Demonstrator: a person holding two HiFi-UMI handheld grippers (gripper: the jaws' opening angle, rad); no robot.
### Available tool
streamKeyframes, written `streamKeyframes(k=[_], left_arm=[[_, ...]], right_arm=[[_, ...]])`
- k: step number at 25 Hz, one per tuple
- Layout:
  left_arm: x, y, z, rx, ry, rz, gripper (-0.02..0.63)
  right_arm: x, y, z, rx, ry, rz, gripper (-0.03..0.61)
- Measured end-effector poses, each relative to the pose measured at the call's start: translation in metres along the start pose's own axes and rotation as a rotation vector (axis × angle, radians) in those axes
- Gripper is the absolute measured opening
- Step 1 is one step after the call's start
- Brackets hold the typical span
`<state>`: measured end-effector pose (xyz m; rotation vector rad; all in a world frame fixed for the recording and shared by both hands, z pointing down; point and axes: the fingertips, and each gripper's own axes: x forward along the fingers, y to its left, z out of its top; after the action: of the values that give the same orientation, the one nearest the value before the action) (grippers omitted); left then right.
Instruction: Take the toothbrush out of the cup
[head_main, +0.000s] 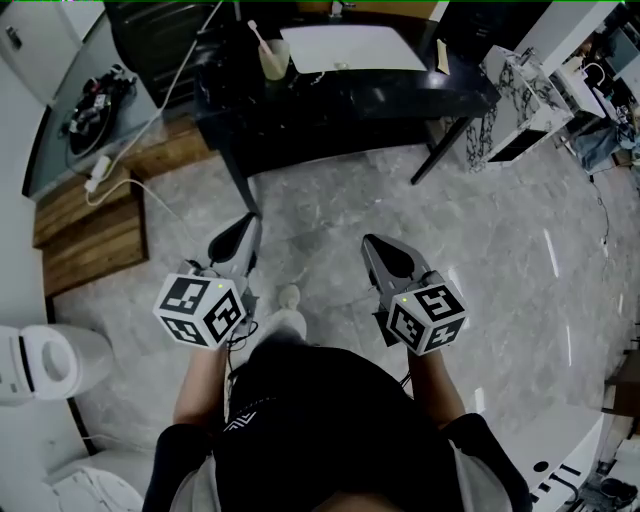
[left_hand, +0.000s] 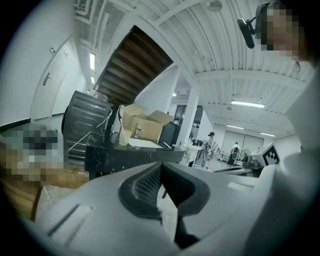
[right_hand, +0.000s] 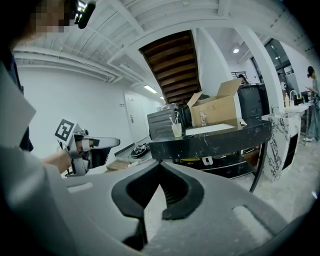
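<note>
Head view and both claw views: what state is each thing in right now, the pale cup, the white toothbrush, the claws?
Left claw: shut, empty.
Right claw: shut, empty.
Pale plastic cup: upright on the black marble table.
White toothbrush: standing in the cup, leaning.
Brown cardboard box: flaps open.

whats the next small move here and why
Probably carry both grippers forward toward the black table. The cup with the toothbrush stands near the table's left end in the head view, well beyond the left gripper and right gripper. Both have their jaws together with nothing between them, so nothing can be grasped from here.
</note>
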<state>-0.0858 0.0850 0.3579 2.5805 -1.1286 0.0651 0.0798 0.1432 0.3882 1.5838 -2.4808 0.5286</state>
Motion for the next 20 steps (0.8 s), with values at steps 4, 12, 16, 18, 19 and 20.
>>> streamKeyframes(k=[4, 12, 16, 18, 19, 20], left_arm=[[0.022, 0.032, 0.016, -0.012, 0.004, 0.007, 0.018], [0.065, 0.086, 0.043, -0.039, -0.007, -0.01, 0.091], [0.084, 0.107, 0.054, -0.046, -0.017, -0.028, 0.126], [0.093, 0.114, 0.059, -0.037, -0.026, -0.044, 0.155], [0.096, 0.118, 0.06, -0.029, -0.028, -0.05, 0.167], [0.1, 0.121, 0.062, -0.02, -0.029, -0.055, 0.173]], right_arm=[[0.039, -0.004, 0.018, -0.004, 0.002, 0.014, 0.003], [0.103, -0.012, 0.049, 0.005, -0.007, 0.017, 0.003], [0.129, -0.017, 0.057, 0.006, 0.001, 0.0, 0.003], [0.14, -0.019, 0.061, 0.006, 0.001, -0.006, 0.003], [0.145, -0.019, 0.063, 0.005, 0.0, -0.008, 0.003], [0.15, -0.019, 0.065, 0.002, 0.001, -0.009, 0.003]])
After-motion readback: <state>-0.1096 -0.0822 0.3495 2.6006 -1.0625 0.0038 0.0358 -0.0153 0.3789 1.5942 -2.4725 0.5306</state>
